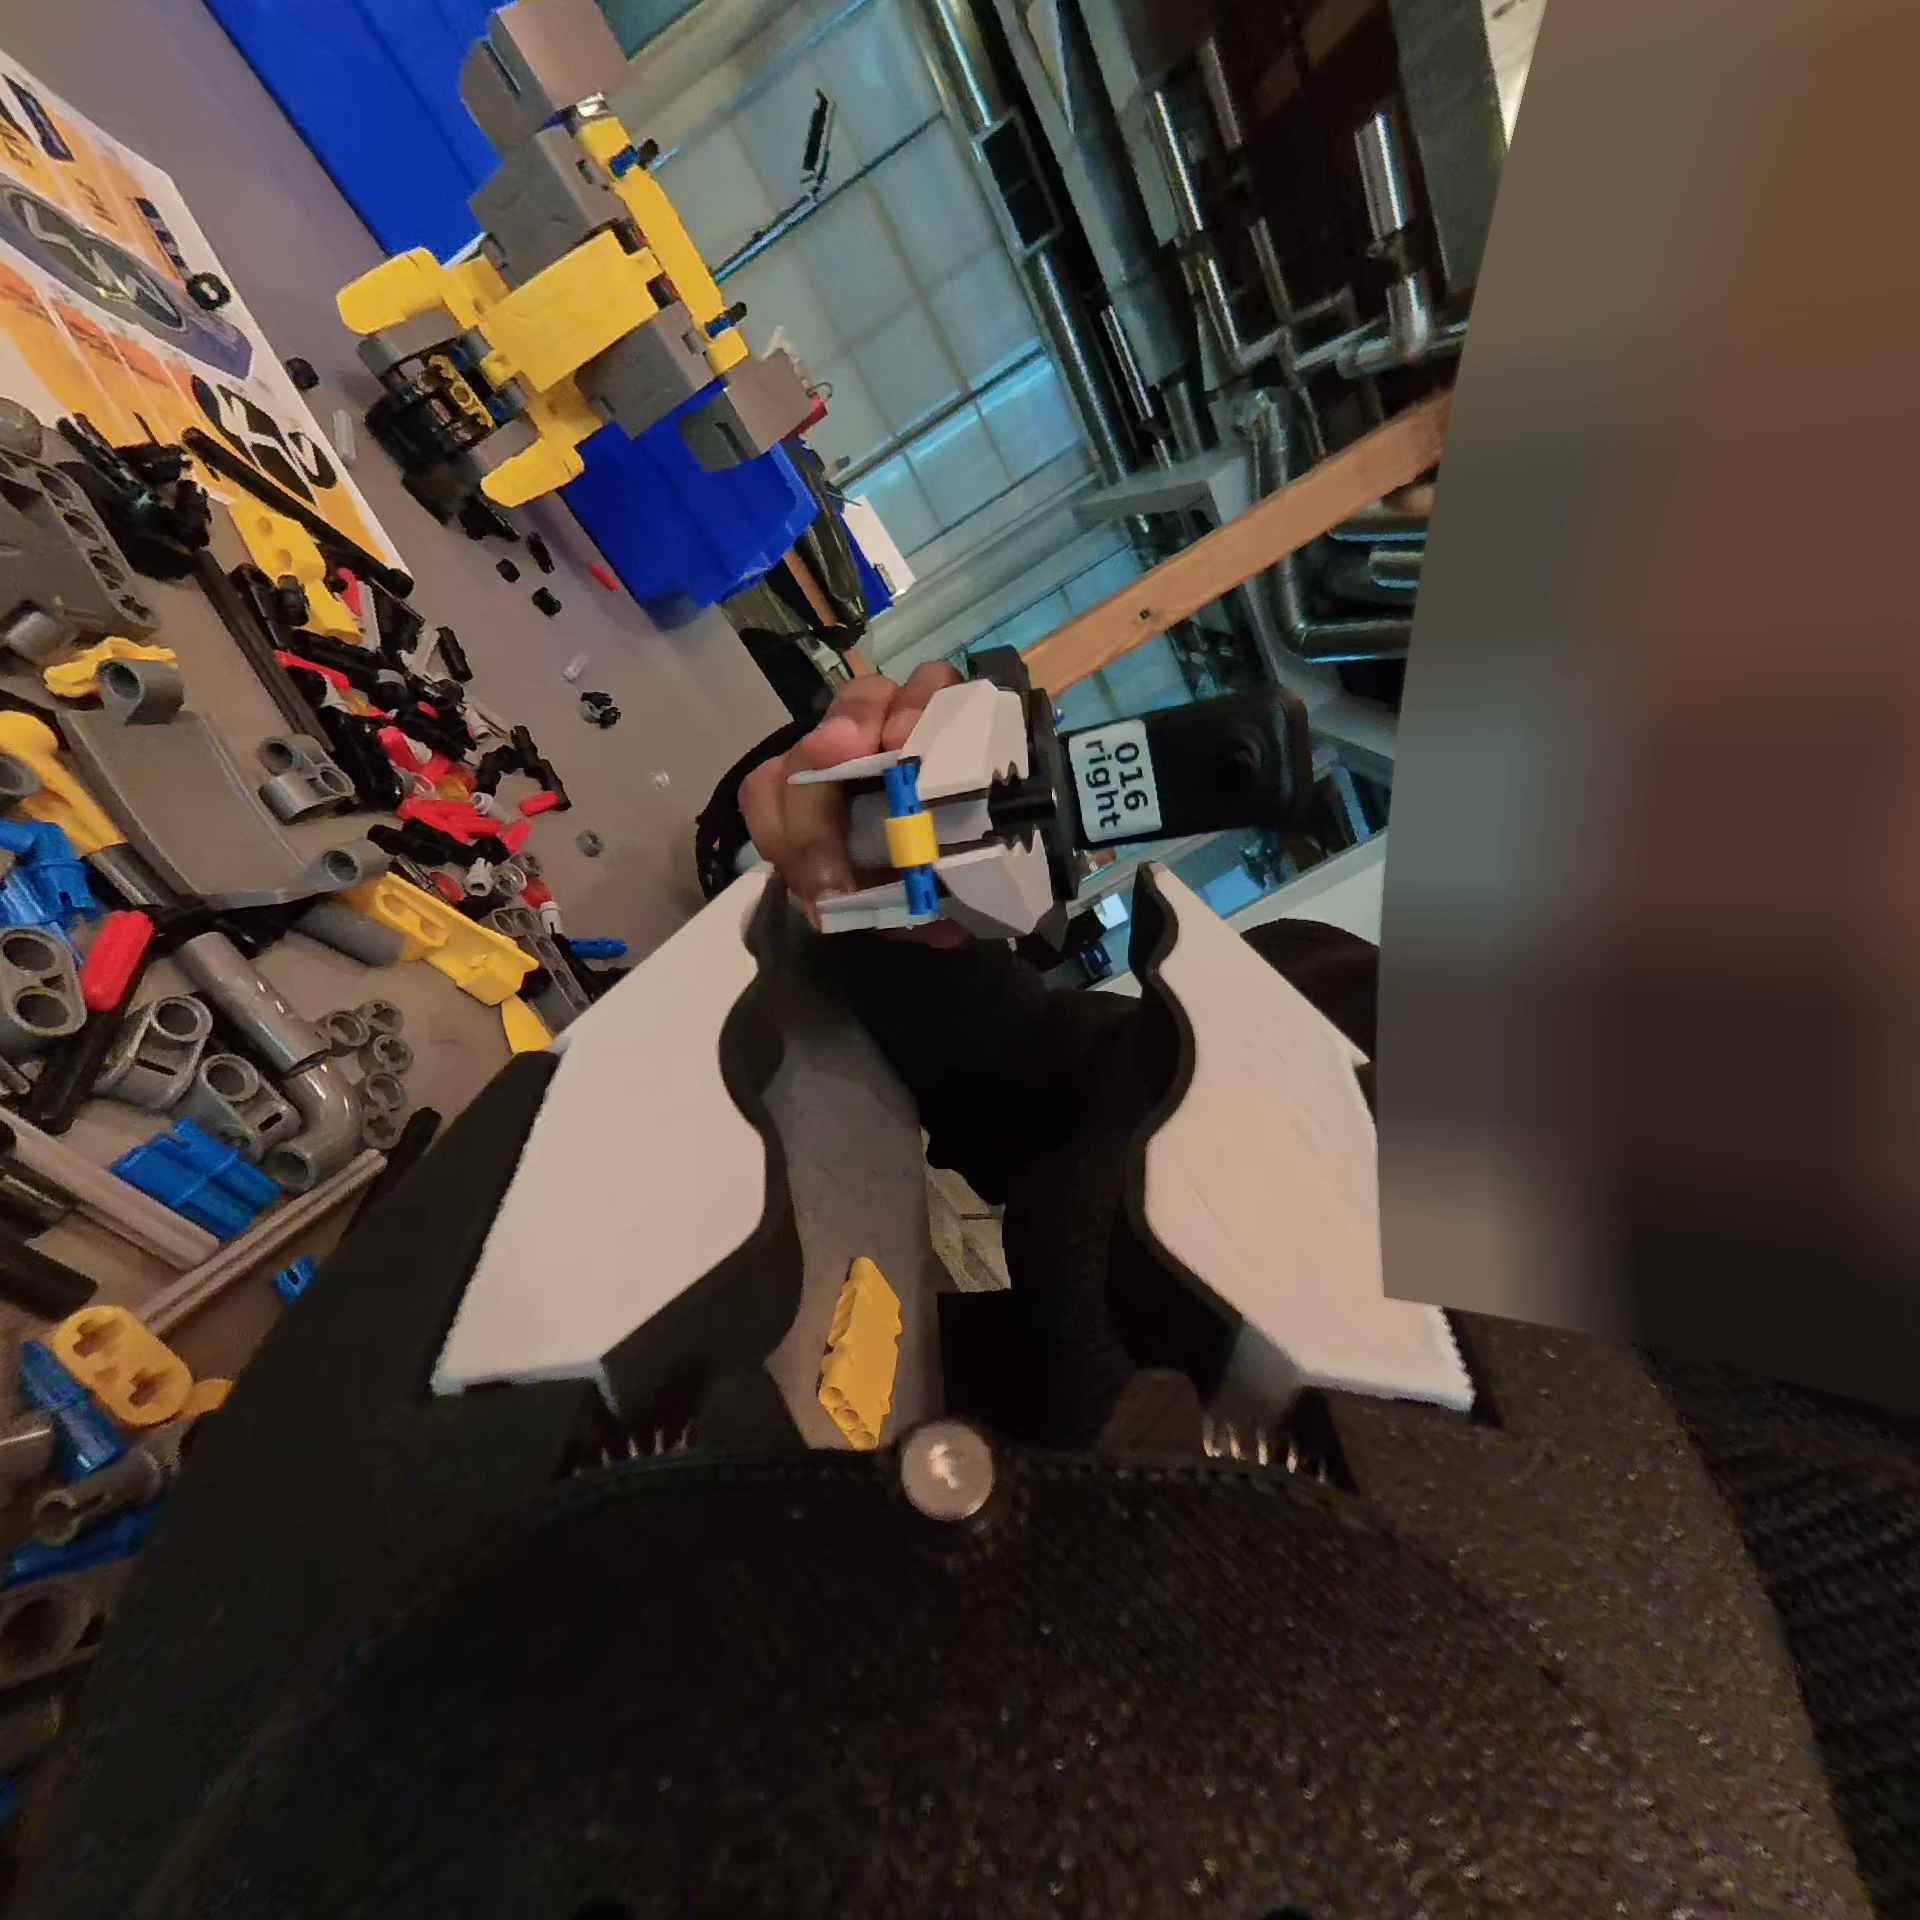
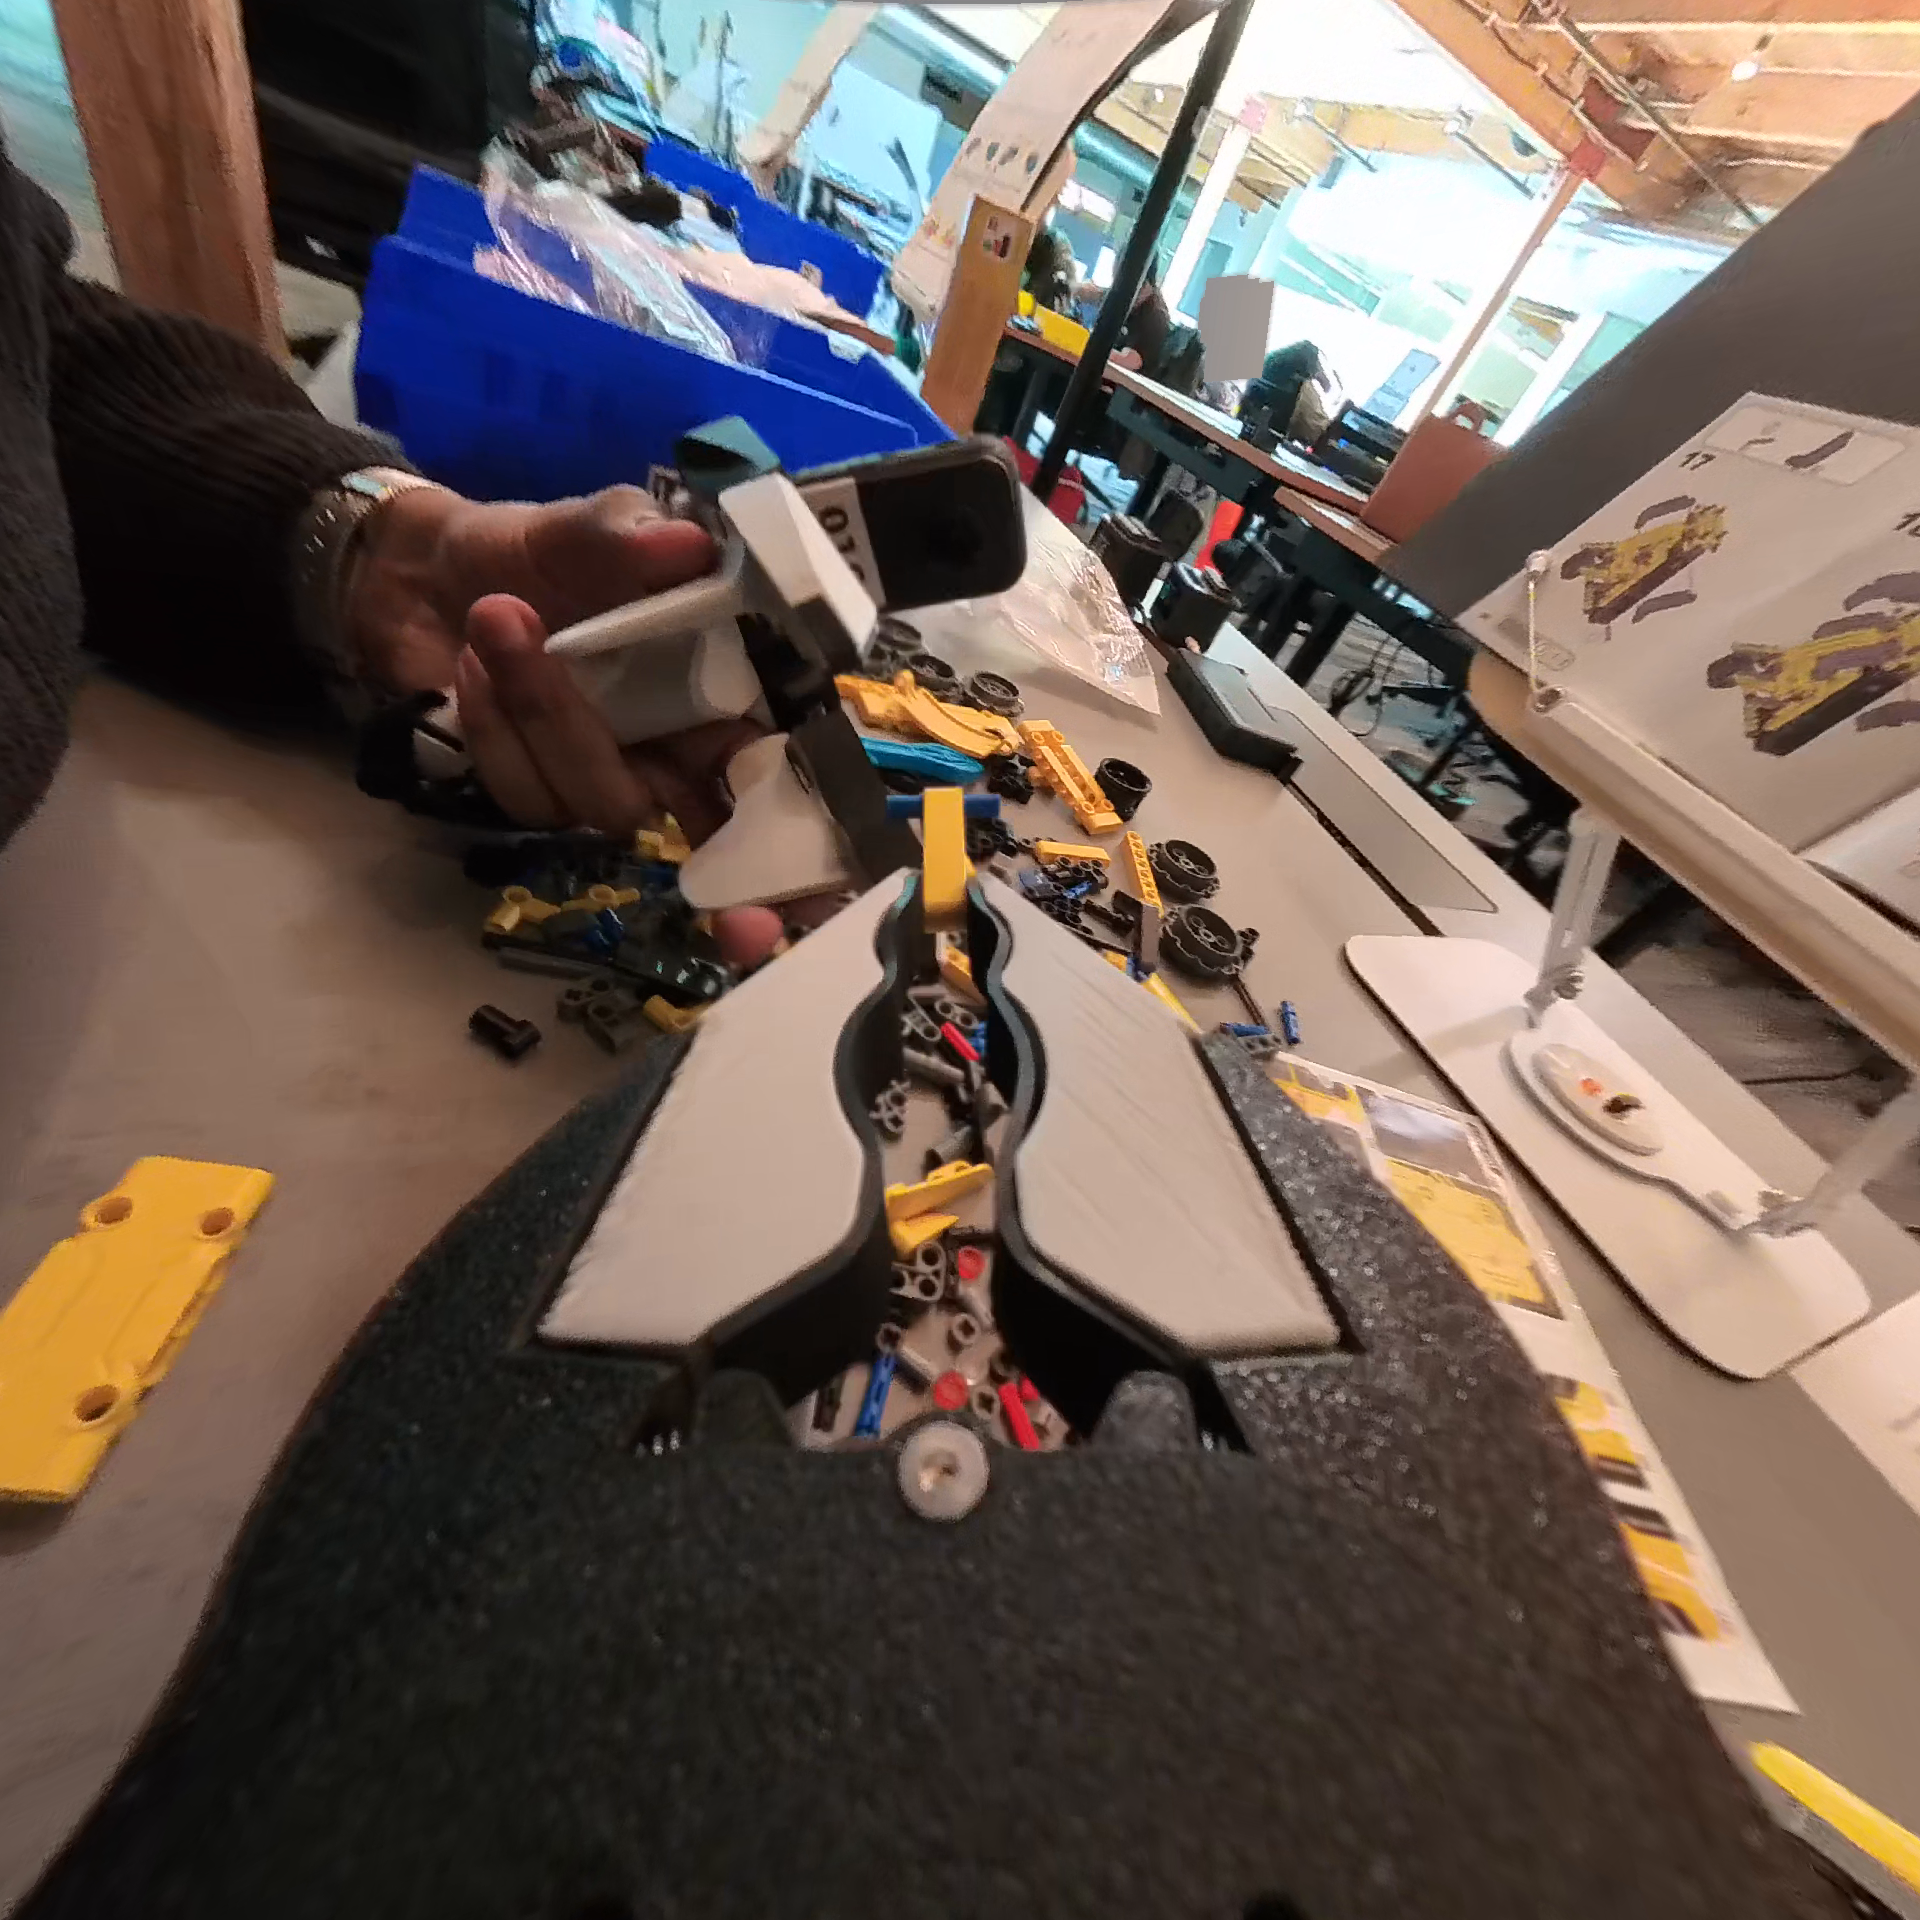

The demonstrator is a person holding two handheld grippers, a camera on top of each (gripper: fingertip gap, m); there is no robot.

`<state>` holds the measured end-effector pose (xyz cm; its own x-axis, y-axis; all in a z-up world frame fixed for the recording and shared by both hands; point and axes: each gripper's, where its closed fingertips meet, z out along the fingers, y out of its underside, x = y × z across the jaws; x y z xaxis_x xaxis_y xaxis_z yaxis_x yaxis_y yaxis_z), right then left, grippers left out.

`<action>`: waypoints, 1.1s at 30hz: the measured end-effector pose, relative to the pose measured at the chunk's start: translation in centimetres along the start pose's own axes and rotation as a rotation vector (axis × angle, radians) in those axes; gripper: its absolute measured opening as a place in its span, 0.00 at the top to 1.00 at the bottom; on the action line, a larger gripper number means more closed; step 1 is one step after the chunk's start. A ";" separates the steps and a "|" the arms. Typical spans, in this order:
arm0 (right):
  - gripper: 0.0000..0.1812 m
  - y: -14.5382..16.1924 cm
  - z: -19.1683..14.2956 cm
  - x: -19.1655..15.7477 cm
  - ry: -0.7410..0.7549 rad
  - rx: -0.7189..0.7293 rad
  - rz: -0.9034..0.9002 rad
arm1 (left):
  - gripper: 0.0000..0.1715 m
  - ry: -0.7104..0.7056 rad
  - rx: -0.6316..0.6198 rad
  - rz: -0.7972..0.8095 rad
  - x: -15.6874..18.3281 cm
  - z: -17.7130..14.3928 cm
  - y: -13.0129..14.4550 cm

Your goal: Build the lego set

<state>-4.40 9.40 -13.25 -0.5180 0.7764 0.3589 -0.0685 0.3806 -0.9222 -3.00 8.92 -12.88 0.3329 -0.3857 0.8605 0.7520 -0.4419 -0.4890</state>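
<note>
My right gripper (image 2: 943,885) is shut on a small yellow piece (image 2: 943,847) with a blue pin (image 2: 940,806) across its far end, held in the air above the table. The left wrist view shows this gripper (image 1: 810,847) in a hand, with the yellow piece (image 1: 907,840) between its fingers. My left gripper (image 1: 958,883) is open wide and empty, pointing at the right gripper a short way off. It also shows in the right wrist view (image 2: 665,748), held by a hand. The part-built yellow and grey model (image 1: 561,291) stands on the table beyond.
Many loose parts (image 1: 260,831) lie spread over the grey table (image 2: 260,1039). A yellow panel (image 2: 114,1320) lies at the left. An open instruction booklet (image 2: 1714,623) rests on a white stand (image 2: 1621,1195) at the right. Blue bins (image 2: 582,384) stand behind. The grippers are tip to tip, or close to it.
</note>
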 end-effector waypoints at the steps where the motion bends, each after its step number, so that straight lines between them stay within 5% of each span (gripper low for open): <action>1: 0.96 -0.2 -0.1 0.0 -0.011 0.017 0.023 | 0.64 0.003 0.001 0.003 0.1 0.0 0.0; 5: 0.96 -0.4 -0.3 0.3 -0.023 0.045 0.087 | 0.75 0.018 0.009 -0.028 0.1 -0.1 -0.2; 18: 0.96 -1.1 -0.8 0.7 -0.081 0.120 0.244 | 0.76 0.059 -0.008 0.011 0.9 -0.1 0.2; 26: 0.96 -1.4 -1.0 1.1 -0.094 0.142 0.288 | 0.75 -0.066 -0.143 0.286 0.5 1.1 2.8; 33: 0.96 -2.5 -1.8 1.5 -0.127 0.206 0.346 | 0.76 -0.121 -0.137 0.341 -0.1 1.1 2.7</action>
<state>-3.52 10.51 -10.15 -0.6402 0.7681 0.0140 -0.0346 -0.0107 -0.9993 -0.39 8.68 -14.16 0.6213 -0.4345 0.6520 0.5068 -0.4119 -0.7573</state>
